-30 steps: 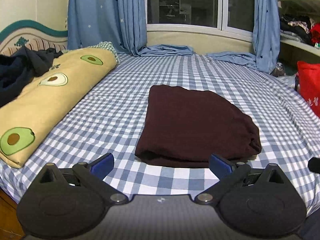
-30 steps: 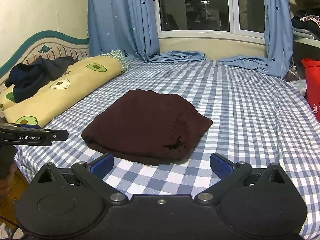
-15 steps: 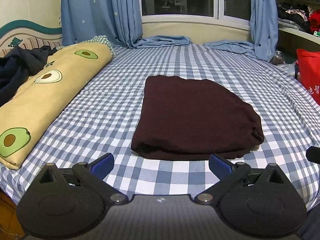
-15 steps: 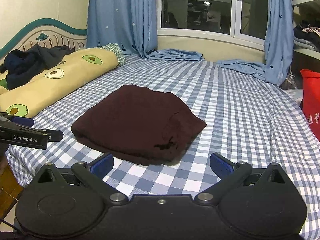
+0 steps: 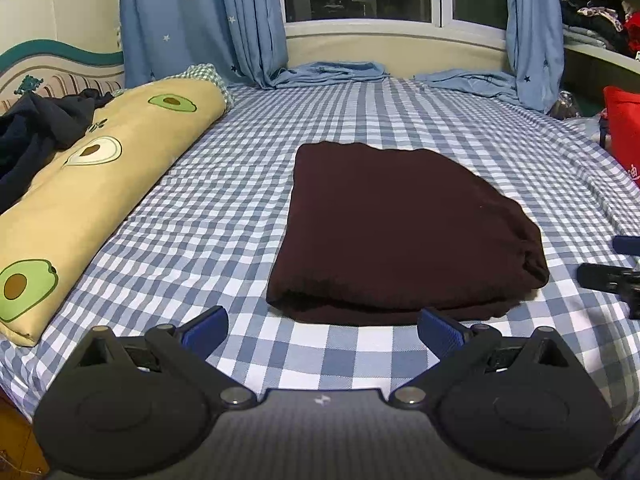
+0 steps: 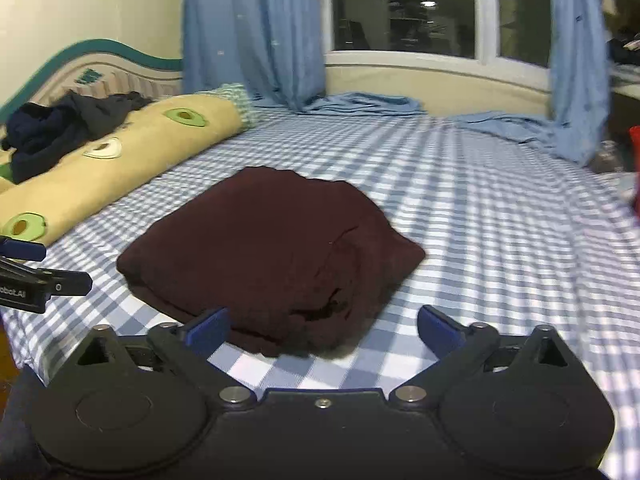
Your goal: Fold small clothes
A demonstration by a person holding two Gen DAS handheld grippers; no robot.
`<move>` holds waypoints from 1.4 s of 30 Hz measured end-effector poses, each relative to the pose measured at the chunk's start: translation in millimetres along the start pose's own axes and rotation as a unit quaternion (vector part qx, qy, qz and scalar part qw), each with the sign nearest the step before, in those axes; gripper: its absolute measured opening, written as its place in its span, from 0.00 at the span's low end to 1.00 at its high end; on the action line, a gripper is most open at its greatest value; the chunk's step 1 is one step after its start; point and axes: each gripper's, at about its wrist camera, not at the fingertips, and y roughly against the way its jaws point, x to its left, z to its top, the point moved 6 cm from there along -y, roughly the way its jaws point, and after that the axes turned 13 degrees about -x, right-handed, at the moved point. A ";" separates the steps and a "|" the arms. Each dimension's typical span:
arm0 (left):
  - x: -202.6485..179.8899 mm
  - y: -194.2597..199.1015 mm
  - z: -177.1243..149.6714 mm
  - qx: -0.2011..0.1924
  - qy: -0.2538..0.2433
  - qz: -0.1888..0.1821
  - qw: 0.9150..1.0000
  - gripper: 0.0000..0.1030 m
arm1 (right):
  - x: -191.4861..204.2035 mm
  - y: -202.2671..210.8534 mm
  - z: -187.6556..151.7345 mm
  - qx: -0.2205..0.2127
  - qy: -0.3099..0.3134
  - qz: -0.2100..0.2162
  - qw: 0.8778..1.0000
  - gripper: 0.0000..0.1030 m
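Note:
A folded dark maroon garment lies flat on the blue checked bed sheet; it also shows in the right wrist view. My left gripper is open and empty, just in front of the garment's near edge. My right gripper is open and empty, its left finger at the garment's near corner. The right gripper's fingers show at the right edge of the left wrist view. The left gripper shows at the left edge of the right wrist view.
A long yellow avocado-print pillow lies along the left, with dark clothes piled on it. Blue curtains hang at the window, their ends on the bed. A red bag stands at the right.
Both grippers have moved closer to the garment. The right wrist view has swung and is blurred. The garment has not moved.

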 end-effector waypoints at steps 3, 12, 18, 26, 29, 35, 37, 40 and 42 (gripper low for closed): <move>1.3 -2.2 -0.9 0.004 0.003 0.000 1.000 0.99 | -3.5 -25.2 -8.8 0.027 -0.026 0.037 0.999 0.70; 1.4 -5.7 -2.8 0.009 -0.001 0.000 1.000 0.99 | -5.3 -71.4 -21.7 0.059 -0.125 0.077 0.987 0.50; 9.0 -6.3 -3.8 0.011 0.007 0.007 1.000 0.99 | 6.7 -69.0 -24.5 0.062 -0.083 0.084 0.991 0.16; 1.6 -8.2 -5.6 0.015 0.005 -0.003 1.000 0.99 | 1.7 -71.5 -52.0 0.096 -0.062 0.084 0.990 0.10; 0.1 -4.3 -1.1 0.006 -0.005 -0.001 1.000 0.99 | -10.8 -64.4 -43.4 0.083 -0.102 0.097 0.987 0.24; 0.7 -2.3 6.6 -0.002 -0.002 0.003 1.000 0.99 | -74.2 -70.4 19.9 0.012 -0.150 0.071 0.986 0.59; -0.1 -1.5 8.0 -0.005 -0.004 0.004 1.000 0.99 | -99.0 -93.1 32.5 -0.002 -0.154 0.049 0.987 0.71; -0.3 1.5 8.0 -0.006 -0.004 0.005 1.000 0.99 | -133.1 -138.2 31.4 0.027 -0.184 0.030 0.982 0.63; 1.8 3.0 7.8 -0.006 -0.005 0.009 1.000 0.99 | -149.3 -163.0 22.3 0.052 -0.218 0.032 0.974 0.59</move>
